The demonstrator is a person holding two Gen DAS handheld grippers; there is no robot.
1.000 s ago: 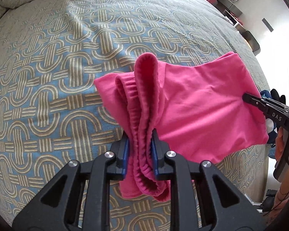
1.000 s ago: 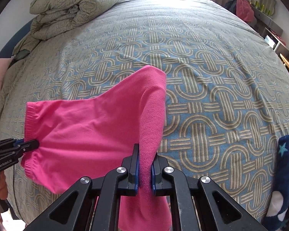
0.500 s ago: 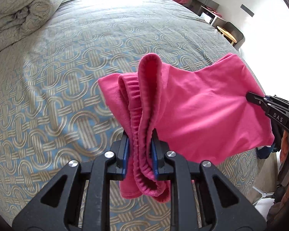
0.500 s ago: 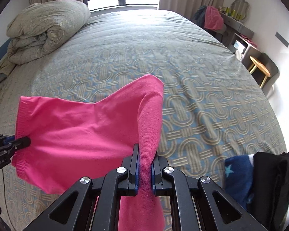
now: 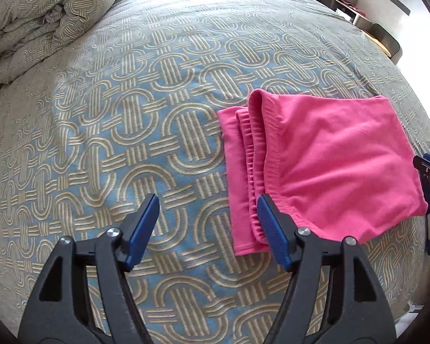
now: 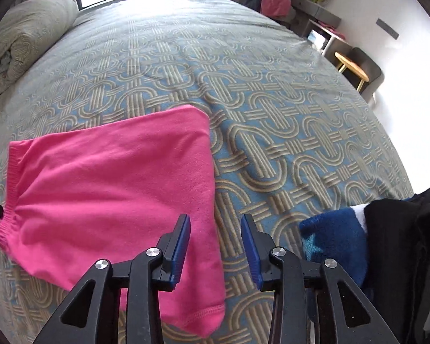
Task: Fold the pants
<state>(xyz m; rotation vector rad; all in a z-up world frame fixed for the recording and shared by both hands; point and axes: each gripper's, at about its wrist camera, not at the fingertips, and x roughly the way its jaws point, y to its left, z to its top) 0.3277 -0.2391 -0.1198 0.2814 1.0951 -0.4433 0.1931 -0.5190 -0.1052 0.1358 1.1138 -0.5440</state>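
We see the pink pants folded and lying flat on the bed, near its right edge. Our left gripper has just been opening and now gapes wide, nothing between its jaws, its right pad at the waistband end. Our right gripper has also just been opening and stands partly apart over the other end, gripping nothing. A blue and black pile sits at the bed's edge, right of the pants.
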